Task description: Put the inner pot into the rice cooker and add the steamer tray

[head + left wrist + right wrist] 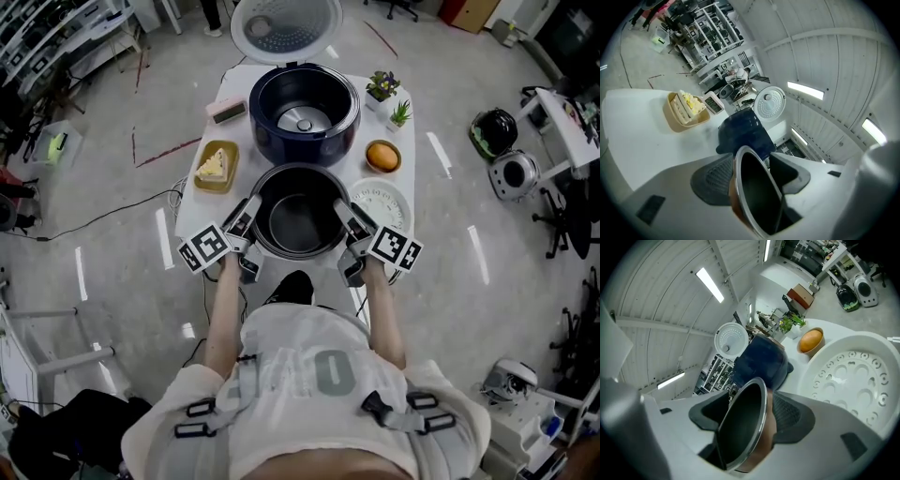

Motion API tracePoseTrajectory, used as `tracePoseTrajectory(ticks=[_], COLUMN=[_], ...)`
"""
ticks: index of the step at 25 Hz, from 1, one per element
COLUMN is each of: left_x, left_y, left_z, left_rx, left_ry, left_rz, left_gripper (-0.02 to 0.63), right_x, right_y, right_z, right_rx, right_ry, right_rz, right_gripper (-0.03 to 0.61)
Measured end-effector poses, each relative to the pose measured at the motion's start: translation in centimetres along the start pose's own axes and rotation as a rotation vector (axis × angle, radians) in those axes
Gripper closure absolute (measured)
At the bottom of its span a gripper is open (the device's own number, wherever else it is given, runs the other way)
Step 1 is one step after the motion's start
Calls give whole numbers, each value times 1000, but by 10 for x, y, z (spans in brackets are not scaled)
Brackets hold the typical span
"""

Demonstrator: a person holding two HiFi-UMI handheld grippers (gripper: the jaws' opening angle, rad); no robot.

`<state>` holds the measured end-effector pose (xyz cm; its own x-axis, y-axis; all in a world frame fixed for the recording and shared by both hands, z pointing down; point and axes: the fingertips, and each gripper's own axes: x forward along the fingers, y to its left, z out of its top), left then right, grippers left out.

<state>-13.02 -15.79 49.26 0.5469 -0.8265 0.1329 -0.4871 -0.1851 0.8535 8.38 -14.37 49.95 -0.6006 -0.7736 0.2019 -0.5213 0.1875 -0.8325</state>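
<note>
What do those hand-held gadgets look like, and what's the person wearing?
The left gripper and right gripper are pale grey, with dark ribbed pads on the tongs and a cube of black-and-white square markers each. The person wears a white short-sleeved shirt.

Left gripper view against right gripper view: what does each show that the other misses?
Only the left gripper view shows the cake in its tan dish. Only the right gripper view shows the white steamer tray, the orange and the potted plants. Both show the inner pot clamped at its rim, by the left tool in one and the right tool in the other, with the dark blue rice cooker behind, its lid open.
</note>
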Motion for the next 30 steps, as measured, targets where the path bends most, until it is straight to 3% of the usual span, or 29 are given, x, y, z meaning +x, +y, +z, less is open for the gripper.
tracePoseTrajectory(ticks=[6, 16, 20, 27, 30], left_x=[1, -4, -8, -7, -10], left_y=[-3, -6, -8, -41, -57], left_z=[-14, -11, -6, 11, 20], left_rx=[49, 9, -20, 80, 182], left_ry=[81, 61, 45, 36, 30], left_rz=[-2, -31, -39, -95, -85], left_gripper=[387, 387, 387, 387, 387], right_x=[7, 5, 4, -1, -7], right_y=[1, 10, 19, 53, 73], right_z=[-3, -5, -6, 21, 32], right_rx=[-33, -70, -144, -254, -330], right_ry=[18, 20, 40, -15, -28], right_rz=[-14, -32, -46, -6, 0], right_gripper=[301, 309, 317, 318, 318])
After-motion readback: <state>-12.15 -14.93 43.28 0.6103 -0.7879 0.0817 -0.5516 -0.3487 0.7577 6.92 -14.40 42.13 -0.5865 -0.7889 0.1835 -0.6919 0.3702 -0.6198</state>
